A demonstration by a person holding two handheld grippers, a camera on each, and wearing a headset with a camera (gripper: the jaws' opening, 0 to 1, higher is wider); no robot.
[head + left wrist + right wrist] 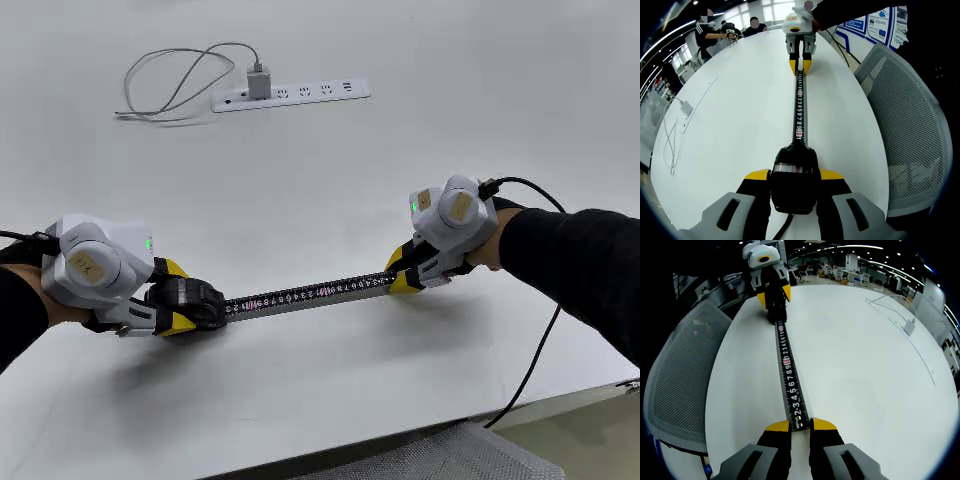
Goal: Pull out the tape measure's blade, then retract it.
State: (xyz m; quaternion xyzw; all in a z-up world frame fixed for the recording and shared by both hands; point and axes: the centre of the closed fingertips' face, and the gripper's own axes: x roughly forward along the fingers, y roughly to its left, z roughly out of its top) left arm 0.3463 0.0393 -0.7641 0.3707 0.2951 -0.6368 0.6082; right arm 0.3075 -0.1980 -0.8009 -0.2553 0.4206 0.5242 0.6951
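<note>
Blade (pixel 305 295) is out, running from the case (pixel 190 300) to the right gripper (pixel 405 272). It sits low over the tabletop (pixel 330 190), roughly straight, numbers up. Can't tell whether it touches the tabletop mid-span.

Left gripper (pixel 795 176): jaws clamped on the sides of the case, with the blade exit pointing away from it. Right gripper (pixel 800 425): jaws closed on the end of the blade farthest from the case, pinching only a short bit at the lowest numbers. The hook is hidden between the jaws.

Risks as I read them:
- The right grip is thin metal on a small contact patch. If it slips or lets go abruptly, the spring whips the blade back and the hook slams into the case. The retract should be walked back toward the case, not dropped.
- The case is rounded and glossy. Spring pull plus any twist could roll it in the left jaws, and then the blade exit skews.
- If the right gripper drifts sideways or rolls relative to the case, the blade buckles or kinks mid-span and may jam on re-entry.
- Can't see a lock. If one is engaged, pushing the blade in just bows it.
- Power strip (pixel 290 93) is well away from the case, so no snag risk there.
</note>
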